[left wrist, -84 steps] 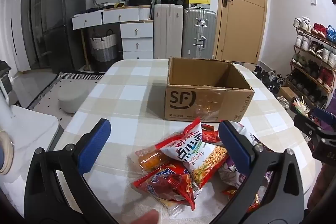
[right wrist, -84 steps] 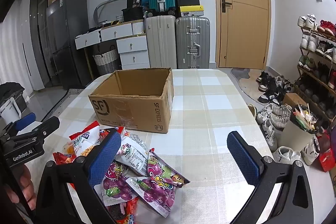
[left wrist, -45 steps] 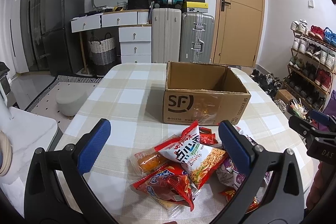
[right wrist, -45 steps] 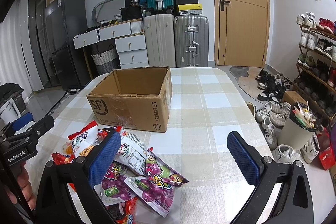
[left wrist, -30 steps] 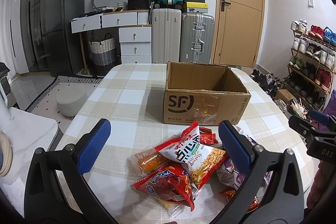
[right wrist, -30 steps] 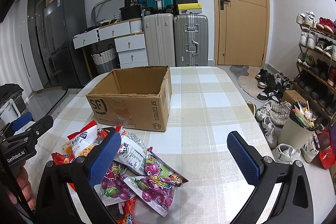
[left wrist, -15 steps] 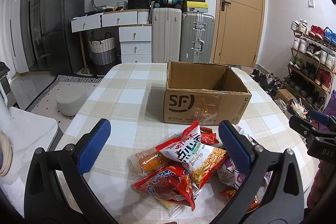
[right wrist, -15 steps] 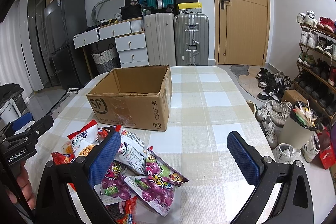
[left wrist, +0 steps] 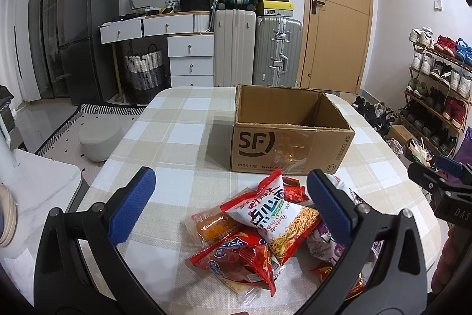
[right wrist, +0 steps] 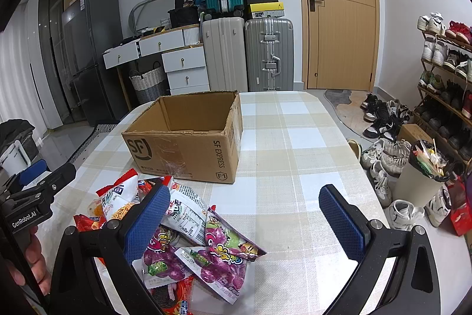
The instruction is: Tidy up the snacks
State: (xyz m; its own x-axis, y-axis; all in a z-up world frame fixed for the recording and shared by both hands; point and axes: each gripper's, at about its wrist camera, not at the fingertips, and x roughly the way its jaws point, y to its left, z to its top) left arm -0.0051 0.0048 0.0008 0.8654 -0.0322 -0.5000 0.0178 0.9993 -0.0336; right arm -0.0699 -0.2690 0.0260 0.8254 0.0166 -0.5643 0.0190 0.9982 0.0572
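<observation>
Right gripper (right wrist: 244, 211) wide open above snack pile (right wrist: 188, 229); cardboard box (right wrist: 188, 135) behind, upright on table (right wrist: 295, 155).

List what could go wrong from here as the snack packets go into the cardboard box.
1. The snack packets lie overlapped in a heap, so the open left gripper may pinch two at once or drag a neighbour along.
2. The purple candy bags look slick and flat; the open right gripper may slip off them.
3. The cardboard box stands loose on the tablecloth; a bump could shove it away.
</observation>
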